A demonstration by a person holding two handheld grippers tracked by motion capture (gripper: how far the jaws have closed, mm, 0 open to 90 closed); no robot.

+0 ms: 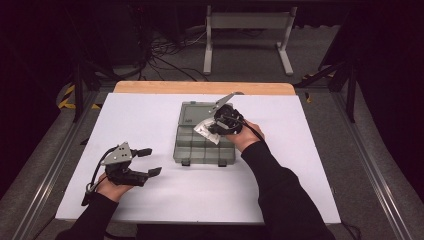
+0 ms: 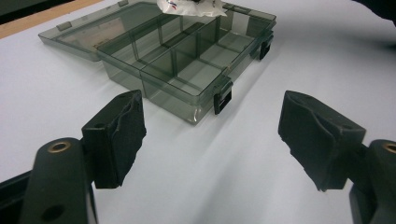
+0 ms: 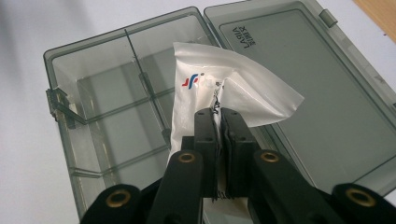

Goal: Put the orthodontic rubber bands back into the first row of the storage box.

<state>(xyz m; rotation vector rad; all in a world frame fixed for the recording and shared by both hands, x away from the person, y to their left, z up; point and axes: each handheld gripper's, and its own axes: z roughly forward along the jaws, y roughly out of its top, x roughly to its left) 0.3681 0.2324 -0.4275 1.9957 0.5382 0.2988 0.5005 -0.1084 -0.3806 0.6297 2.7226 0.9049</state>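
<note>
High view: fixed overhead, facing forward and down across the table. Left gripper view: low, looking along its jaws at the compartment box ahead. Right gripper view: close above that box. All three share the box.

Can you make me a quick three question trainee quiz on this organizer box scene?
1. True or false: the left claw grips something.
2. What does the right claw pinch? A) white packet B) black latch C) cable
3. Is the lid of the grey organizer box open or closed?

Key: 1 false, its jaws stand apart over the white table. 2 A, the white packet, held above the compartments. 3 open, laid flat.
</note>
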